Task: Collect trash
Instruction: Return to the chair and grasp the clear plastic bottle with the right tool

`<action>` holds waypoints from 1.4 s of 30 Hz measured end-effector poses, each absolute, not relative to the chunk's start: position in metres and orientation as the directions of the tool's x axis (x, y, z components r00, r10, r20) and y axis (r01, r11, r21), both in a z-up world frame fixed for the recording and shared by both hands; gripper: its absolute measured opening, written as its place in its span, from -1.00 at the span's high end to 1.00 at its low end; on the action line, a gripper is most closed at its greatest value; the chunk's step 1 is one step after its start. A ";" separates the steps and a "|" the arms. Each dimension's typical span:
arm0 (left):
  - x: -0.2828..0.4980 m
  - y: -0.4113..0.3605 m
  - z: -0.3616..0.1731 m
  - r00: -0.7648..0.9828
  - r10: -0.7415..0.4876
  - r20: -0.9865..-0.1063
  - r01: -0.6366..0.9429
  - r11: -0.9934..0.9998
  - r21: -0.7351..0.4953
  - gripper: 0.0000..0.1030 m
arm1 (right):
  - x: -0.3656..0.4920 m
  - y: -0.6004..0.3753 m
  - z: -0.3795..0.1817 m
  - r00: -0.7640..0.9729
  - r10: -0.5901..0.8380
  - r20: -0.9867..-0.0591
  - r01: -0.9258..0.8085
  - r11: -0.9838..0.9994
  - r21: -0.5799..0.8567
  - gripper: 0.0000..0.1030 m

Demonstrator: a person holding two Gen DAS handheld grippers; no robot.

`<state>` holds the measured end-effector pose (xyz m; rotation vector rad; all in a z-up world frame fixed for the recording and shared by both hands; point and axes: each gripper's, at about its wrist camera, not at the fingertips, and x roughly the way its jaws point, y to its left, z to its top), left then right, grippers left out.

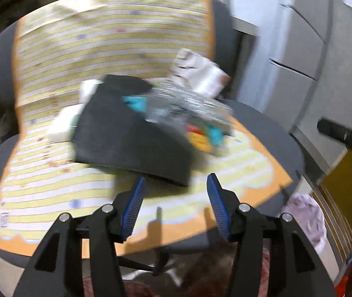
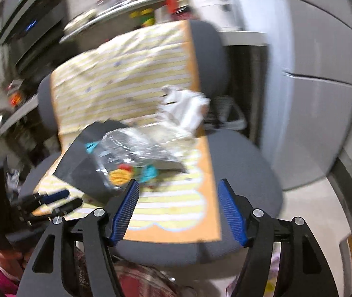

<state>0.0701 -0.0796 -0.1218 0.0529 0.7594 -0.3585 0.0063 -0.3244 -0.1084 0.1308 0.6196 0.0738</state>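
A grey chair [image 1: 270, 133] [image 2: 240, 158] carries a yellow-striped cloth [image 1: 97, 49] [image 2: 131, 74]. On the seat lie a flat black box [image 1: 126, 133] [image 2: 84, 163], a crushed clear plastic bottle [image 1: 190, 106] [image 2: 139, 146] with a colourful label, and a crumpled white wrapper [image 1: 198, 71] [image 2: 186, 104]. White paper [image 1: 64, 123] pokes out left of the box. My left gripper [image 1: 176, 188] is open, just short of the box's near edge. My right gripper [image 2: 178, 193] is open above the seat front, near the bottle. The left gripper [image 2: 52, 200] also shows at the lower left of the right wrist view.
Grey cabinet doors [image 1: 299, 57] [image 2: 319, 74] stand to the right of the chair. A cluttered shelf [image 2: 126, 5] and a dark appliance [image 2: 30, 19] are behind. A pale pink bag [image 1: 307, 212] lies on the floor at the right. Both views are motion-blurred.
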 end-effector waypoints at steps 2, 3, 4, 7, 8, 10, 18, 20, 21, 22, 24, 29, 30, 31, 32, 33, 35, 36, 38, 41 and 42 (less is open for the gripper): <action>0.077 -0.063 -0.119 0.678 -0.281 -0.679 0.295 0.950 -0.098 0.02 | 0.027 -0.301 -0.113 0.796 0.131 -0.590 -0.083 0.991 0.108 -0.36; 0.081 -0.058 -0.118 0.682 -0.274 -0.679 0.280 0.954 -0.103 0.02 | 0.036 -0.292 -0.115 0.790 0.139 -0.597 -0.103 0.990 0.094 -0.40; 0.083 -0.052 -0.118 0.686 -0.269 -0.676 0.269 0.957 -0.107 0.02 | 0.047 -0.281 -0.117 0.783 0.148 -0.604 -0.129 0.989 0.076 -0.43; 0.092 -0.038 -0.118 0.694 -0.255 -0.673 0.240 0.964 -0.118 0.02 | 0.074 -0.254 -0.123 0.776 0.147 -0.614 -0.183 0.983 0.003 -0.51; 0.097 -0.034 -0.118 0.696 -0.251 -0.672 0.229 0.966 -0.123 0.02 | 0.081 -0.246 -0.125 0.776 0.141 -0.615 -0.198 0.980 -0.025 -0.51; 0.100 -0.027 -0.119 0.701 -0.246 -0.670 0.215 0.968 -0.131 0.02 | 0.098 -0.228 -0.130 0.772 0.117 -0.625 -0.220 0.971 -0.091 -0.51; 0.106 -0.016 -0.118 0.709 -0.242 -0.663 0.204 0.970 -0.136 0.01 | 0.145 -0.189 -0.150 0.771 -0.021 -0.637 -0.242 0.915 -0.323 -0.48; 0.106 -0.013 -0.121 0.705 -0.243 -0.667 0.198 0.970 -0.144 0.02 | 0.151 -0.186 -0.153 0.775 -0.045 -0.631 -0.239 0.903 -0.358 -0.47; 0.106 -0.011 -0.121 0.704 -0.241 -0.668 0.194 0.970 -0.145 0.01 | 0.154 -0.183 -0.154 0.780 -0.057 -0.623 -0.235 0.896 -0.377 -0.38; 0.105 -0.009 -0.122 0.704 -0.238 -0.669 0.190 0.971 -0.146 0.01 | 0.155 -0.183 -0.153 0.786 -0.071 -0.614 -0.225 0.892 -0.391 -0.27; 0.103 -0.005 -0.122 0.706 -0.231 -0.669 0.181 0.973 -0.145 0.02 | 0.154 -0.188 -0.146 0.788 -0.050 -0.614 -0.217 0.910 -0.352 0.05; 0.095 0.003 -0.116 0.720 -0.214 -0.660 0.161 0.977 -0.142 0.02 | 0.135 -0.235 -0.118 0.807 0.039 -0.589 -0.144 0.981 -0.132 0.13; 0.093 0.004 -0.114 0.724 -0.213 -0.657 0.158 0.977 -0.143 0.02 | 0.128 -0.250 -0.113 0.812 0.054 -0.582 -0.119 0.990 -0.074 0.14; 0.091 0.004 -0.112 0.727 -0.212 -0.653 0.155 0.977 -0.144 0.01 | 0.124 -0.260 -0.110 0.814 0.061 -0.578 -0.101 0.994 -0.038 0.16; 0.090 0.004 -0.110 0.730 -0.213 -0.650 0.155 0.977 -0.145 0.02 | 0.117 -0.275 -0.107 0.817 0.070 -0.572 -0.072 0.997 0.018 0.19; 0.088 0.004 -0.108 0.733 -0.216 -0.645 0.157 0.976 -0.148 0.02 | 0.111 -0.288 -0.105 0.818 0.080 -0.570 -0.048 0.996 0.071 0.27; 0.084 0.000 -0.104 0.739 -0.224 -0.635 0.167 0.975 -0.149 0.02 | 0.101 -0.309 -0.105 0.819 0.091 -0.566 -0.008 0.989 0.146 0.31; 0.082 -0.003 -0.102 0.741 -0.228 -0.632 0.174 0.974 -0.147 0.02 | 0.096 -0.320 -0.106 0.821 0.087 -0.564 0.015 0.985 0.174 0.35; 0.079 -0.010 -0.099 0.742 -0.235 -0.627 0.188 0.972 -0.142 0.02 | 0.089 -0.333 -0.111 0.821 0.068 -0.567 0.054 0.979 0.196 0.44; 0.076 -0.022 -0.096 0.740 -0.250 -0.625 0.215 0.968 -0.133 0.01 | 0.078 -0.348 -0.120 0.821 0.059 -0.568 0.084 0.971 0.223 0.51; 0.075 -0.025 -0.095 0.740 -0.251 -0.624 0.220 0.967 -0.127 0.01 | 0.075 -0.349 -0.121 0.823 0.067 -0.564 0.076 0.971 0.226 0.52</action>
